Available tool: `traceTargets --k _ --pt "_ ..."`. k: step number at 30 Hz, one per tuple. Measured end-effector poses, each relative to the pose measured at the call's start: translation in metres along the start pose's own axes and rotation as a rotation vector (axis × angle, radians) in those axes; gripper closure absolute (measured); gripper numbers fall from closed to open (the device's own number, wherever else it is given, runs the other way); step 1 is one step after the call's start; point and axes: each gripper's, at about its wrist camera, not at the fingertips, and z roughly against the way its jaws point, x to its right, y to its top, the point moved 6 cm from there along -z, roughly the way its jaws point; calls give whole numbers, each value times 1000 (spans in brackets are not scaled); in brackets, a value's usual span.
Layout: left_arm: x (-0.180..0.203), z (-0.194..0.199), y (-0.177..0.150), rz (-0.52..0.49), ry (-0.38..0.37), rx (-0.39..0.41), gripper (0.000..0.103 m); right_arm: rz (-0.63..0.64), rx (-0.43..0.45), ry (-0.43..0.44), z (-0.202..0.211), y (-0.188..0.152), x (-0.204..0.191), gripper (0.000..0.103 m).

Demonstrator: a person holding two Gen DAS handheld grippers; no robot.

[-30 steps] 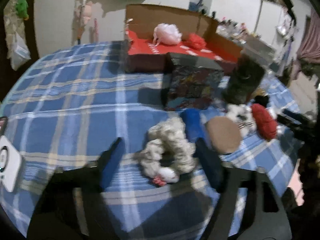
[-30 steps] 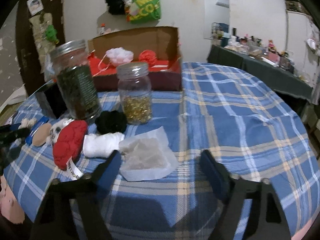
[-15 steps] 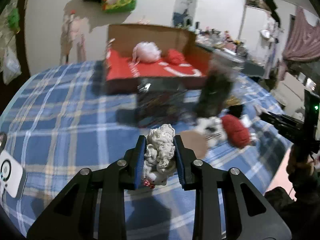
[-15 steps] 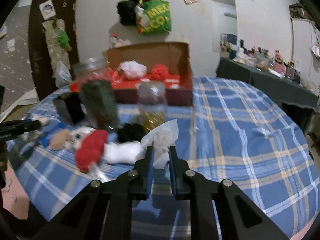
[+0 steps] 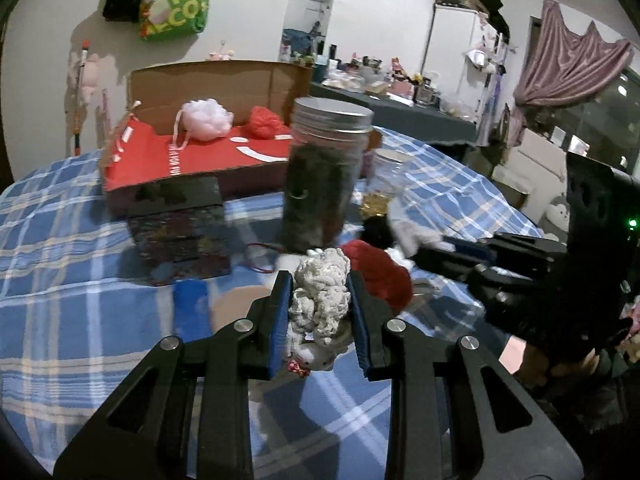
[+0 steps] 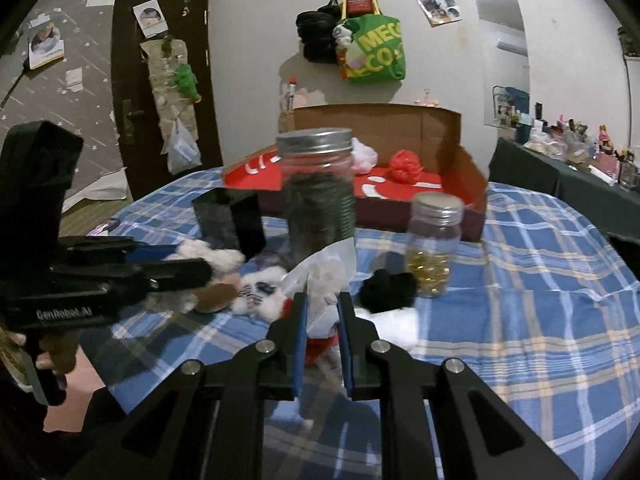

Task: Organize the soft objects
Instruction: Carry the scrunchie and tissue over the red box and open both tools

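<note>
My left gripper is shut on a white fluffy knitted toy, held just above the blue plaid table. My right gripper is shut on a thin white bag of cotton, also off the cloth. Each gripper shows in the other's view: the right gripper at the right, the left gripper at the left with the fluffy toy. Behind stands an open red cardboard box holding a pink pouf and a red pouf.
A tall lidded jar, a small jar and a dark box stand between the grippers and the red box. A red soft lump, a black puff, a white roll and a brown pad lie on the cloth.
Both grippers went from open around their items to shut on them. They then rose with the fluffy toy and the cotton bag, nearer the jars.
</note>
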Motion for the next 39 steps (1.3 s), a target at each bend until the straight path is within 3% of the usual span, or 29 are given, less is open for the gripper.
traceTargets --k 13,30,39 --pt "8 -7 0 4 -17 -10 77 -22 -5 -15 1 0 11 87" --pt "-64 25 11 90 146 0 77 -92 -15 -154 12 10 74 87" --pt "-111 20 5 151 223 -64 77 -106 -60 -212 2 13 104 87"
